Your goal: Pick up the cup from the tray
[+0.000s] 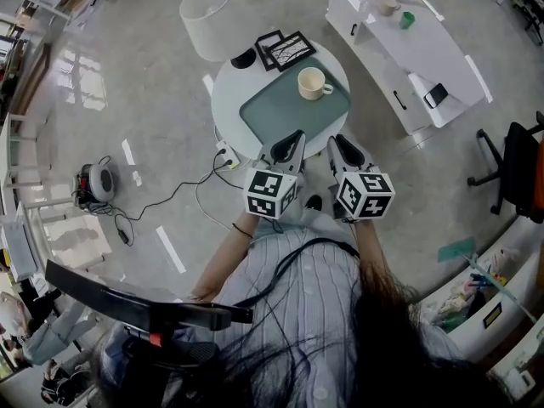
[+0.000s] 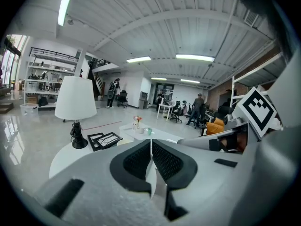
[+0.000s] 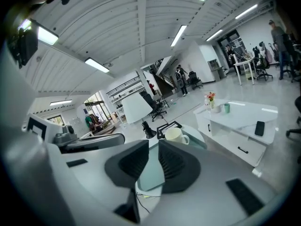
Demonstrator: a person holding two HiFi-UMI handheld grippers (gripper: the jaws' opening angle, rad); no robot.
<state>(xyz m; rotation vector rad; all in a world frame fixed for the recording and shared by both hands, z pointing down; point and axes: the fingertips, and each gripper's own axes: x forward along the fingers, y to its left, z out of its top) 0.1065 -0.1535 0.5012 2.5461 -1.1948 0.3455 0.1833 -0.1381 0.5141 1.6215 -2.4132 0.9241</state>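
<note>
A cream cup (image 1: 313, 83) with a handle stands upright on the far right part of a grey-green tray (image 1: 272, 113), which lies on a round white table (image 1: 228, 92). Both grippers hover side by side over the table's near edge, short of the tray. My left gripper (image 1: 290, 141) has its jaws together and holds nothing. My right gripper (image 1: 339, 146) is shut and empty too. In the right gripper view the cup (image 3: 175, 134) shows just beyond the jaw tips (image 3: 153, 147). In the left gripper view the jaws (image 2: 150, 147) hide the cup.
A white-shaded lamp (image 1: 206, 19) and two black picture frames (image 1: 285, 49) stand at the table's far side. A long white bench (image 1: 408, 41) with a phone and small green cup is at the right. Cables (image 1: 170, 198) trail over the floor at left; an office chair (image 1: 514, 164) stands far right.
</note>
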